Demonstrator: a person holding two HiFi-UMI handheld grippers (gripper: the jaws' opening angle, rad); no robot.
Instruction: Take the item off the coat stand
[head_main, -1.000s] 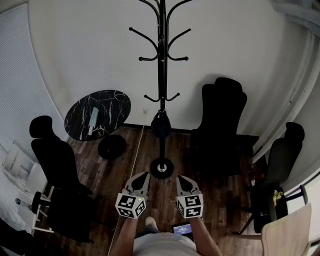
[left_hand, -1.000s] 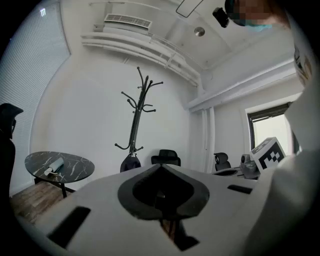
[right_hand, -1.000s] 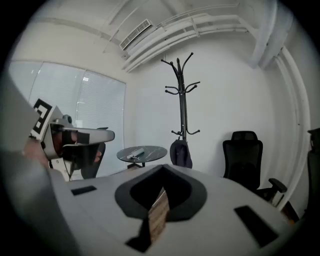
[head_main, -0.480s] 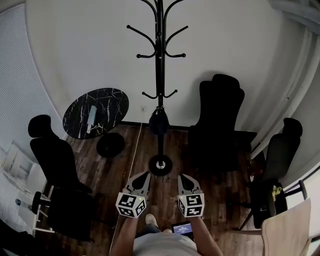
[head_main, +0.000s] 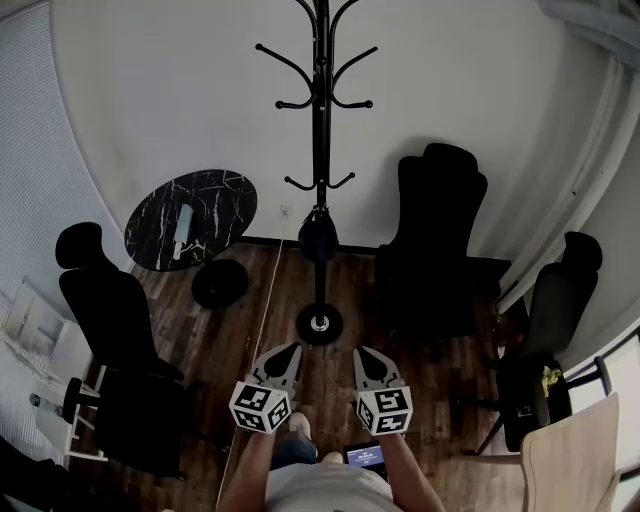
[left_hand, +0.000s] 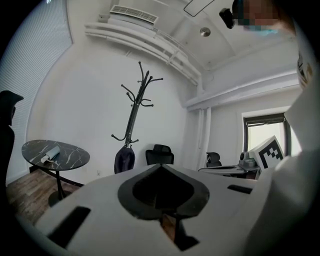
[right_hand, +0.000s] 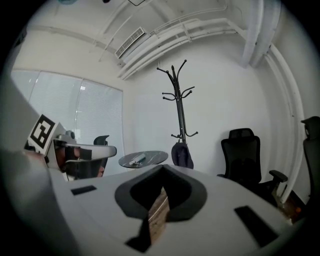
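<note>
A black coat stand (head_main: 320, 130) rises in the middle of the room, with its round base (head_main: 319, 324) on the wooden floor. A dark bag (head_main: 318, 238) hangs low on its pole under the bottom hooks. My left gripper (head_main: 284, 354) and right gripper (head_main: 366, 356) are held side by side, short of the base and well apart from the bag. Both are shut and empty. In the left gripper view the stand (left_hand: 134, 112) and bag (left_hand: 124, 160) stand far beyond the gripper's tip (left_hand: 160, 165). The right gripper view shows the stand (right_hand: 179, 100) and bag (right_hand: 182, 155) far past the tip (right_hand: 162, 168).
A round black marble table (head_main: 215, 195) with a pale object (head_main: 184, 232) on it stands left of the stand. Black office chairs stand at the left (head_main: 105, 300), right of the stand (head_main: 437, 240) and far right (head_main: 562, 295). A light wooden chair (head_main: 570, 462) is at bottom right.
The head view has shifted a little, so the coat stand and its base sit slightly higher in the picture. Both grippers stay shut, side by side and low in front.
</note>
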